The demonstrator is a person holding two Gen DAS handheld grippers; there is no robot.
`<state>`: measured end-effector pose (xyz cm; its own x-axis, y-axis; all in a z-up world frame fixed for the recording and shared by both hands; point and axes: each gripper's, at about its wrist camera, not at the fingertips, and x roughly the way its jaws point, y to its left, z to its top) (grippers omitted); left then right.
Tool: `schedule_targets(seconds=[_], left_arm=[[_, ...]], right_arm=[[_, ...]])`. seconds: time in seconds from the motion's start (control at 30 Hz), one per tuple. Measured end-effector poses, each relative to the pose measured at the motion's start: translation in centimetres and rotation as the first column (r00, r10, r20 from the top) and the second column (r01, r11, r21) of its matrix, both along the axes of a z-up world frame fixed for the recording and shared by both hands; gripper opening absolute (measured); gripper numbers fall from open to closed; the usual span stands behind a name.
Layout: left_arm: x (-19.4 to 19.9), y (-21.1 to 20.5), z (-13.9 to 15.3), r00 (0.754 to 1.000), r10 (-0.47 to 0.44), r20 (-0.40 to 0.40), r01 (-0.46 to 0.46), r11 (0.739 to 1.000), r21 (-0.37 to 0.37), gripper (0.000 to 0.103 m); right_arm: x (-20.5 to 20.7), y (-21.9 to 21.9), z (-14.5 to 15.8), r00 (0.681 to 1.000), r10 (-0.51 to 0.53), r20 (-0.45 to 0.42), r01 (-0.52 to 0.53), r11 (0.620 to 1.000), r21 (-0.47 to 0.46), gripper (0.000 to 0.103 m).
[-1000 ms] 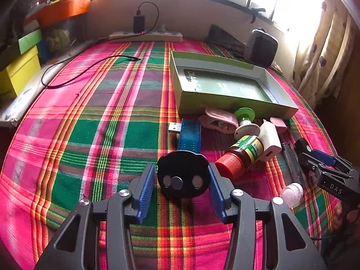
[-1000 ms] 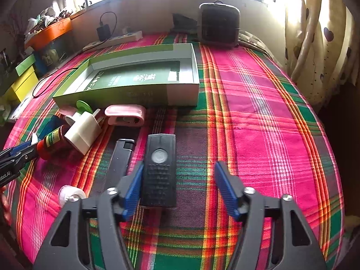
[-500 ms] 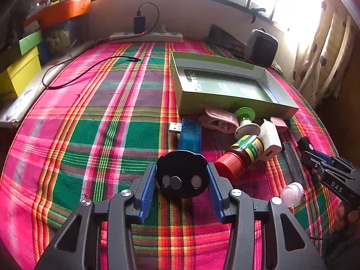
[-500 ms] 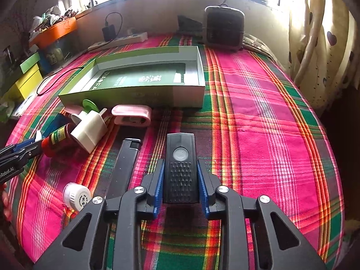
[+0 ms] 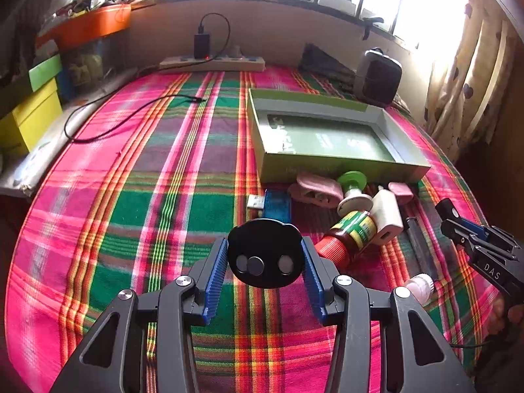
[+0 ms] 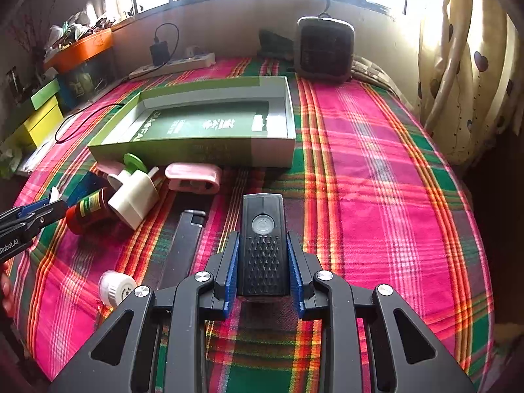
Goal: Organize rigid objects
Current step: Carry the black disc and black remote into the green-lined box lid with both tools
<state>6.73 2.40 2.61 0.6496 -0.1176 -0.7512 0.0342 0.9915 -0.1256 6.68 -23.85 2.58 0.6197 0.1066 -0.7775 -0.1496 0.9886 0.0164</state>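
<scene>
A: Start big. What fills the frames?

B: The plaid cloth point(image 6: 376, 170) covers everything. On it the green box point(image 6: 196, 155) sits open in the upper middle of the right wrist view. Below and left of it lies the clutter: a white plug point(image 6: 136, 196), a pink case point(image 6: 193, 177), a red-capped bottle point(image 6: 86, 211).

A: And the grippers?

B: The right gripper point(image 6: 263, 262) is clamped on the black remote point(image 6: 263, 239), lower centre, blue pads pressed to both long sides. The left gripper point(image 5: 265, 262) brackets the round black disc point(image 5: 265, 252) at lower centre of its own view; the pads seem to touch its edges, though I can't be sure they squeeze.

A: So how should the lift go?

B: I'd raise the remote straight up, keeping it level because the grip is near its back end. Then carry it over the box's near wall and lower it flat inside before letting go.
</scene>
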Motion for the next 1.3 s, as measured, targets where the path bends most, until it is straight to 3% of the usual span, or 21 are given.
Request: schedule_targets(seconds=[0.7,1.3], left_arm=[[6.5,-0.9,3.8,0.997,-0.063,0.047,0.063,0.998,-0.010,0.043],[14.6,-3.3,2.8,0.994,-0.110,-0.006,0.110,0.994,0.010,0.043]], right_arm=[[4.5,0.7,4.6,0.997,0.050,0.062,-0.052,0.998,0.022,0.028],[12.7,2.3,4.2,0.994,0.113,0.006,-0.113,0.992,0.064,0.028]])
